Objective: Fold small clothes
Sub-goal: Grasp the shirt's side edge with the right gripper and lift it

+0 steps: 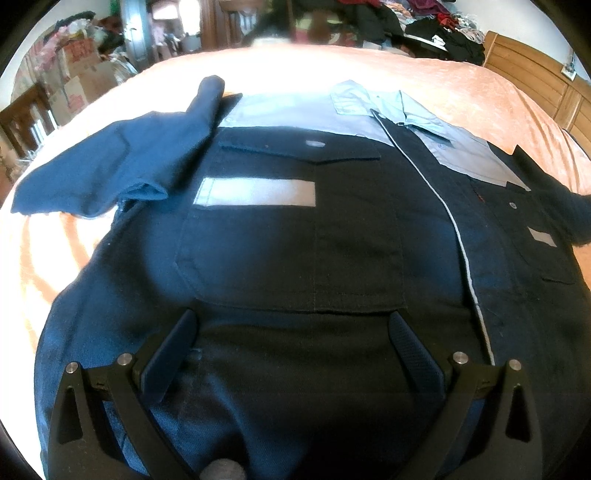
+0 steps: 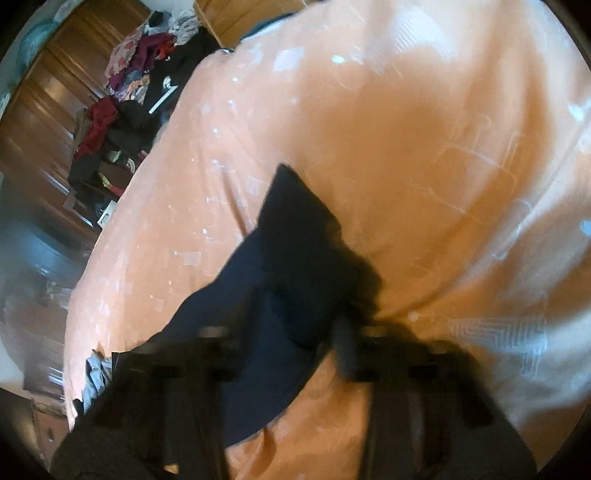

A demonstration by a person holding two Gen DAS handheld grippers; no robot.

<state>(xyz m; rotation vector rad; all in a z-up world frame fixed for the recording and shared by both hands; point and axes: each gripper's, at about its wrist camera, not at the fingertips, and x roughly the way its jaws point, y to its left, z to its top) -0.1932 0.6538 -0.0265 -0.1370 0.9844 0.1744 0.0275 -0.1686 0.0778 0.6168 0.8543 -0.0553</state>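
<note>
A dark navy work shirt (image 1: 288,258) lies flat, front up, on the orange bedspread (image 1: 461,85). It has a pale blue collar and yoke (image 1: 373,103) and a grey reflective strip (image 1: 255,192). One sleeve (image 1: 110,173) spreads out to the left. My left gripper (image 1: 291,332) hovers open over the shirt's lower front with nothing between its fingers. In the right wrist view the other navy sleeve (image 2: 295,243) lies on the bedspread (image 2: 424,147). It runs between the blurred fingers (image 2: 347,347) of my right gripper (image 2: 284,350); their grip is not clear.
Piles of loose clothes (image 1: 436,26) lie past the far edge of the bed, and they also show as a heap of clothes (image 2: 122,107) in the right wrist view. A wooden headboard (image 1: 535,81) stands at the right. Cardboard boxes (image 1: 77,77) stand at the far left.
</note>
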